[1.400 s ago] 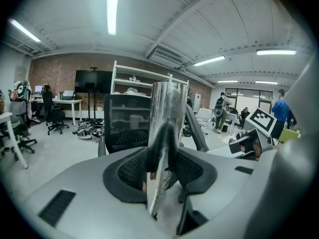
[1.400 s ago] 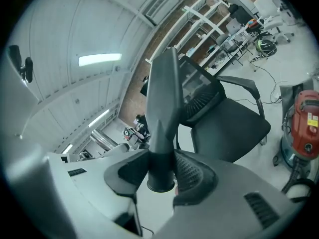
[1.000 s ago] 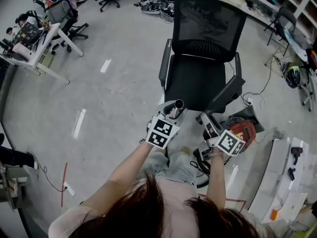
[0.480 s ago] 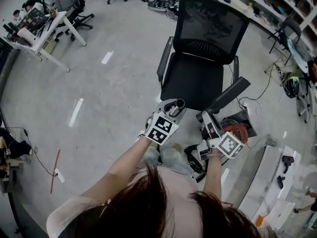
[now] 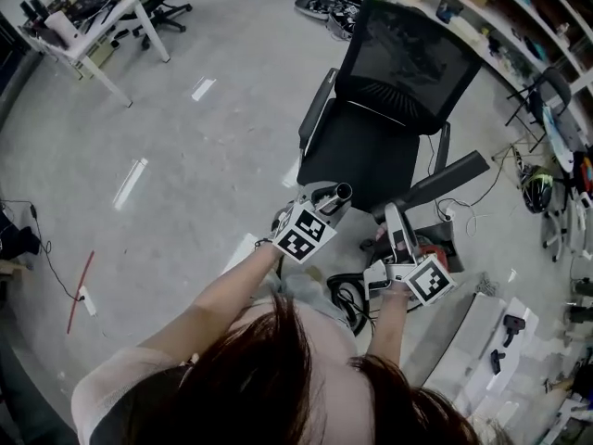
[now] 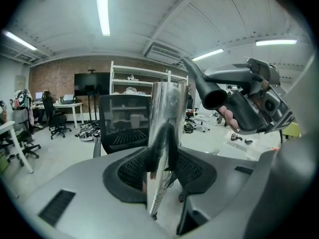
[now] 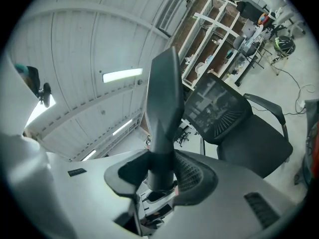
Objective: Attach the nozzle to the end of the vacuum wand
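The right gripper [image 7: 160,169] has lifted, clenched on the dark nozzle [image 7: 162,108], whose round mouth now hangs just right of the shiny vacuum wand [image 6: 167,118] clamped in the left gripper [image 6: 160,164], near the black office chair [image 5: 369,151].

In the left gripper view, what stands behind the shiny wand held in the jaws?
A black mesh-back office chair stands right behind the wand, with white shelving further back. The wand covers part of the chair's back and seat, so nothing can be seen there.

An office-workshop: desk [image 5: 109,19], shelving racks [image 6: 143,79], office chair [image 5: 403,58], bare concrete floor [image 5: 185,193].
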